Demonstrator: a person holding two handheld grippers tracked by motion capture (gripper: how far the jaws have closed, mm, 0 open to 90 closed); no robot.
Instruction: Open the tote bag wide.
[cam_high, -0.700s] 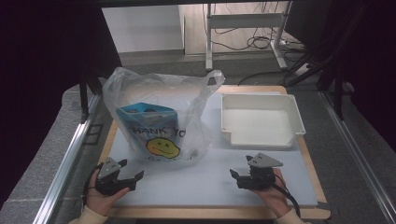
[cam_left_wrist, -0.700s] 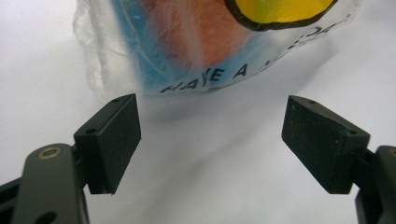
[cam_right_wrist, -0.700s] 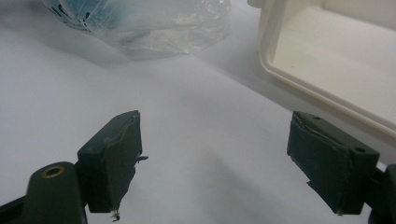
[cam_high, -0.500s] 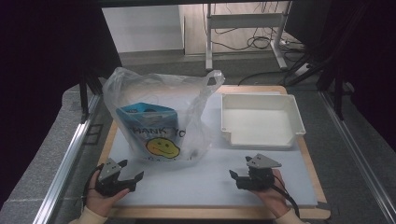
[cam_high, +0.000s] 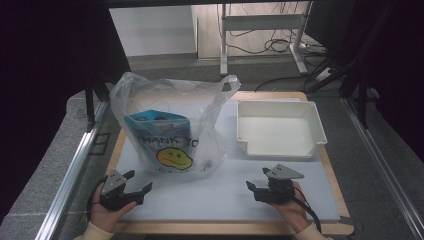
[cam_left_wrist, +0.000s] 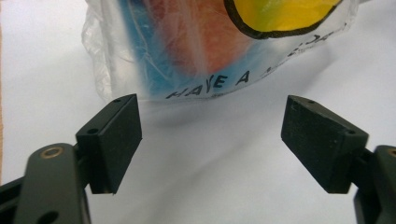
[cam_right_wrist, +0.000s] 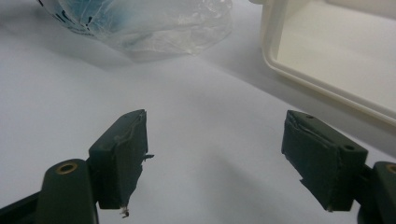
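Observation:
A clear plastic bag (cam_high: 170, 120) with a yellow smiley face and black lettering stands on the white mat, a blue packet (cam_high: 157, 125) inside it. My left gripper (cam_high: 137, 182) rests on the mat just in front of the bag's left corner, jaws open and empty. In the left gripper view the bag (cam_left_wrist: 224, 46) lies close ahead of the left gripper (cam_left_wrist: 210, 140). My right gripper (cam_high: 252, 189) sits open on the mat at the front right, pointing left. The right gripper view has the bag (cam_right_wrist: 140, 23) farther off beyond the open right gripper (cam_right_wrist: 215, 149).
An empty white tray (cam_high: 280, 129) stands at the right of the mat, its near corner (cam_right_wrist: 299, 56) in the right gripper view. The white mat (cam_high: 210, 195) lies on a wooden board (cam_high: 225, 228). Metal rails run along both sides of the table.

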